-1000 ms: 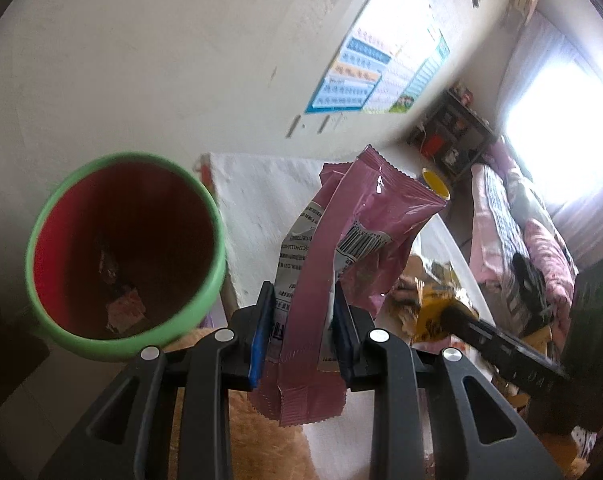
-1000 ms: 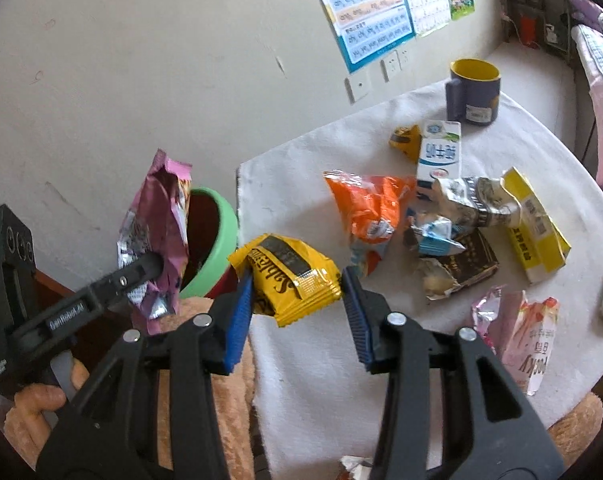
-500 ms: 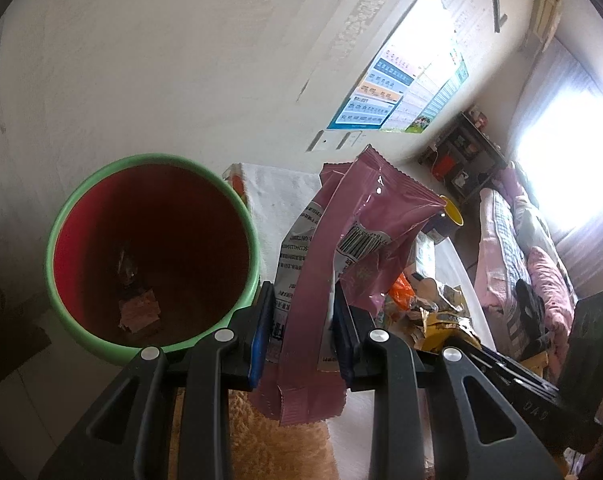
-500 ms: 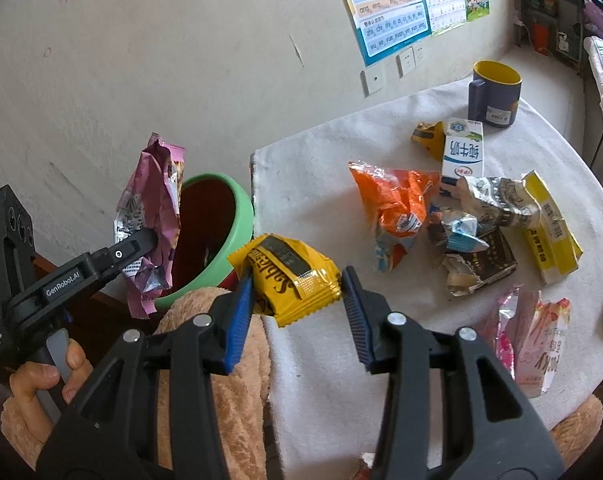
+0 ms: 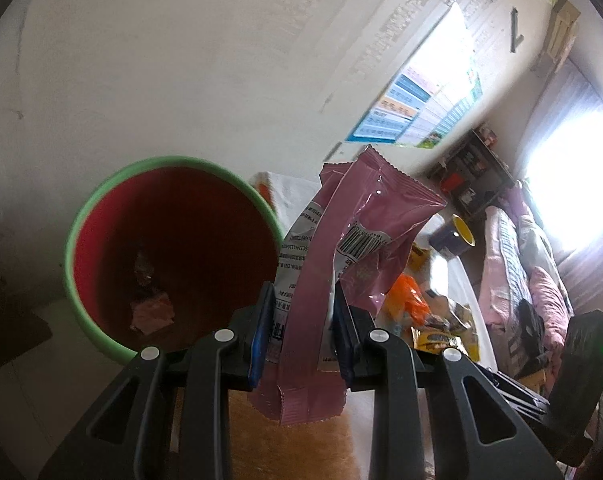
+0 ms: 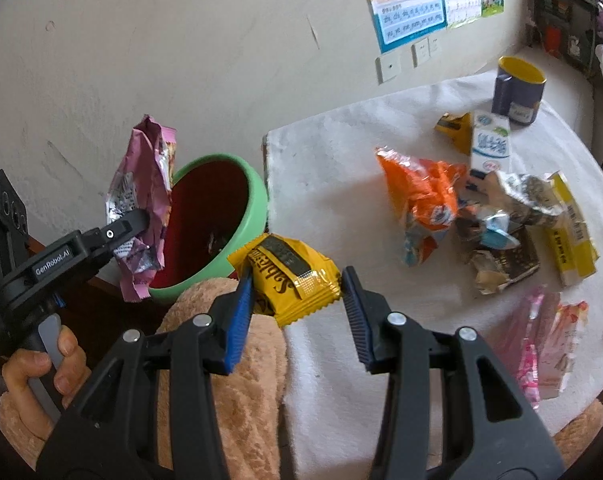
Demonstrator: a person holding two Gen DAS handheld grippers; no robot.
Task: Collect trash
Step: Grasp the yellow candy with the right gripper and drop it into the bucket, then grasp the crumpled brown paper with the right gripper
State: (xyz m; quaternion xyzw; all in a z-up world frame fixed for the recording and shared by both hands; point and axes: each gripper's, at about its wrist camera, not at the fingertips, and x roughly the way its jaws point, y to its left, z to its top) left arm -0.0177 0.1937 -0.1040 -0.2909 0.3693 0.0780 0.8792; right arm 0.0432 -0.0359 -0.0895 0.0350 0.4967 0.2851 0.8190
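Note:
My left gripper [image 5: 301, 320] is shut on a pink snack wrapper [image 5: 353, 240] and holds it upright beside the rim of a green bin with a red inside [image 5: 101, 216]; scraps lie at the bin's bottom. In the right wrist view the left gripper [image 6: 135, 220] holds the pink wrapper [image 6: 141, 196] at the left edge of the bin [image 6: 257, 204]. My right gripper [image 6: 297, 300] is shut on a yellow snack packet [image 6: 289, 276], held over the table's front left corner, right of the bin.
A white-covered table [image 6: 333, 152] carries an orange bag [image 6: 425, 196], a milk carton [image 6: 489, 144], crumpled foil wrappers [image 6: 513, 196], a yellow box [image 6: 573, 232], pink packets [image 6: 549, 332] and a yellow-lined mug [image 6: 519, 90]. An orange plush cushion [image 6: 229, 380] lies below the grippers.
My left gripper has moved with the pink wrapper closer to the bin, which now looms larger and more central. My right gripper has kept the yellow packet and drifted slightly left.

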